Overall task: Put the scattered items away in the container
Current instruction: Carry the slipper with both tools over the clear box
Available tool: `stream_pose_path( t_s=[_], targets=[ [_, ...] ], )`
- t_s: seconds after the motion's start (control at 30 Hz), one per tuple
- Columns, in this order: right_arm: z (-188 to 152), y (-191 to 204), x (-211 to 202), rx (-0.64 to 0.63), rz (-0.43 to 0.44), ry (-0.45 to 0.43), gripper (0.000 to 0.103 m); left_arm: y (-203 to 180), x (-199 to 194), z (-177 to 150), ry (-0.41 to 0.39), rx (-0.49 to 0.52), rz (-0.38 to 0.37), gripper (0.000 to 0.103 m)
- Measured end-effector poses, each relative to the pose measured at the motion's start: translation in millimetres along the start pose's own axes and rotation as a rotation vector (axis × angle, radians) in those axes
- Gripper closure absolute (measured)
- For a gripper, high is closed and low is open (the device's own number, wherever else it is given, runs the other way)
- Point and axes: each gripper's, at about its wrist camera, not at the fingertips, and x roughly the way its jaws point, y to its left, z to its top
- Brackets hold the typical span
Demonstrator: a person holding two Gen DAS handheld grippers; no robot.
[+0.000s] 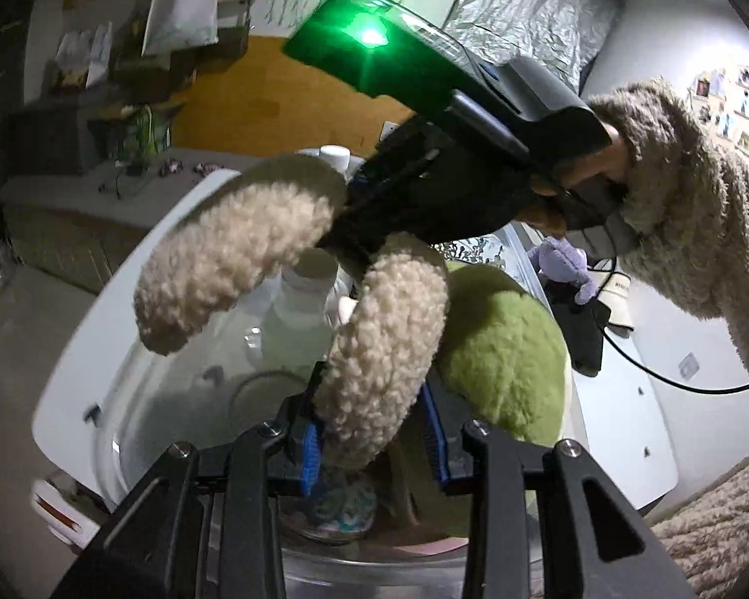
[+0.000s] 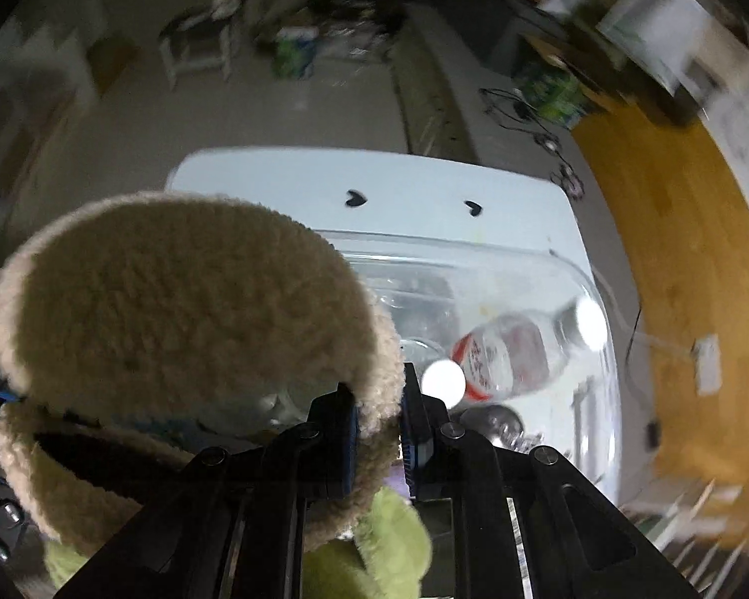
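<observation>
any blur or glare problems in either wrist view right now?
Left wrist: dim room, fisheye bending at the edges, green lamp flare on the right tongs; fleece slipper fairly sharp. Right wrist: heavy motion smear across the background, white glare spots on the bottle in the clear bin.

Purple plush toy (image 1: pixel 564 262), wall photos (image 1: pixel 734 105)
</observation>
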Motion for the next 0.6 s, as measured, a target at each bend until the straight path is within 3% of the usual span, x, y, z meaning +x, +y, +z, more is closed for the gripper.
stream_pose_path(
  t_s=[0.23, 0.43, 0.6],
  targets=[
    [5.0, 5.3, 7.2, -0.149, -0.118, 0.051, 0.087, -2.1, 10.7, 5.0, -0.021, -0.111, -0.041, 0.073],
    [-5.2, 27.2, 2.9, -0.334, -0.199, -0.027, 0.087, -3.0, 9.6, 3.3, -0.017, -0.125, -0.024, 0.069],
    [-25.9, 46.1, 4.4, -0.465, -0.283, -0.065, 0.087, 7.1, -19.7, -11.9, -0.008, -0.088, -0.013, 0.062]
  ],
)
